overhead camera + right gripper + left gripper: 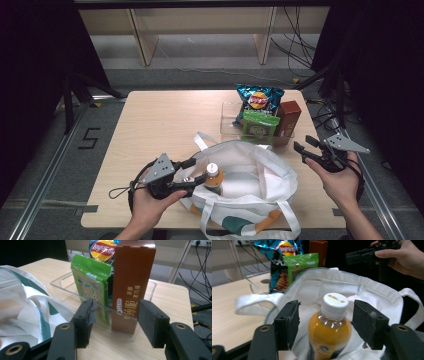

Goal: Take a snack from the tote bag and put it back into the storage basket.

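A bottle of orange drink (pixel 213 176) with a white cap stands upright inside the open white tote bag (pixel 260 172) at the table's front. My left gripper (pixel 199 170) reaches into the bag's mouth. Its jaws stand on either side of the bottle (pixel 329 327) just below the cap, with a gap showing at the left pad (pixel 288 325). My right gripper (pixel 115 322) is open and empty, held off the table's right edge. It points at the brown Oreo box (pixel 130 282) and the green snack packet (pixel 93 287) in the clear tray (pixel 62 282).
A blue bag of chips (pixel 259 99) stands at the back of the tray (pixel 227 120). The bag's handles lie loose toward the table's middle and front edge. The left half of the wooden table (pixel 155 120) is bare. Shelving and cables stand beyond the table.
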The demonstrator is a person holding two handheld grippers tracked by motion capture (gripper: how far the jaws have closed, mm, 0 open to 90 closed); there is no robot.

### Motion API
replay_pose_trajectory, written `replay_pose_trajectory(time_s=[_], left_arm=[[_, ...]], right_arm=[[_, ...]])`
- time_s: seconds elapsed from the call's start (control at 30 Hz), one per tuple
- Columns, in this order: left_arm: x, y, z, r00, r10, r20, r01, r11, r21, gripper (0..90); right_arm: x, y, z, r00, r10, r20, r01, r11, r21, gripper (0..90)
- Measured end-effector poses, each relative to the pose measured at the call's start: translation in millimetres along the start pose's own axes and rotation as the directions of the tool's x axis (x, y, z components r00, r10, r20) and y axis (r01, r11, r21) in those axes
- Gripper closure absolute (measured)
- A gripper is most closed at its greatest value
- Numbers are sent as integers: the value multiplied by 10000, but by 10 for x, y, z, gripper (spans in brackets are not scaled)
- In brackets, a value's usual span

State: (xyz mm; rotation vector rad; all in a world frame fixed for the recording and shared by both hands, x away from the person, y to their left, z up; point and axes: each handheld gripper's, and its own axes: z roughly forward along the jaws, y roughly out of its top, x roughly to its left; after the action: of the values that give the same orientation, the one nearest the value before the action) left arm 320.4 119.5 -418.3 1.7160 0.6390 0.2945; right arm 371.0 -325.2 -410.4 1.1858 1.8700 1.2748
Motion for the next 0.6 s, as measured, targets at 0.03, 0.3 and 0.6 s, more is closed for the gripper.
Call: replay_pose_trajectory(time_s=[0.03, 0.3, 0.6], left_arm=[[-1, -5, 17, 10000, 40, 70, -40, 10000, 55, 398], [-23, -3, 95, 9995, 240, 205, -244, 9995, 212, 480], [-32, -10, 213, 9992, 318, 224, -327, 9987, 399, 491]], right_arm=[[-2, 1, -2, 10000, -27, 18, 27, 10000, 18, 479], [12, -5, 13, 9999, 167, 10, -168, 9998, 106, 479], [10, -16, 15, 10000, 43, -16, -43, 9997, 242, 477]])
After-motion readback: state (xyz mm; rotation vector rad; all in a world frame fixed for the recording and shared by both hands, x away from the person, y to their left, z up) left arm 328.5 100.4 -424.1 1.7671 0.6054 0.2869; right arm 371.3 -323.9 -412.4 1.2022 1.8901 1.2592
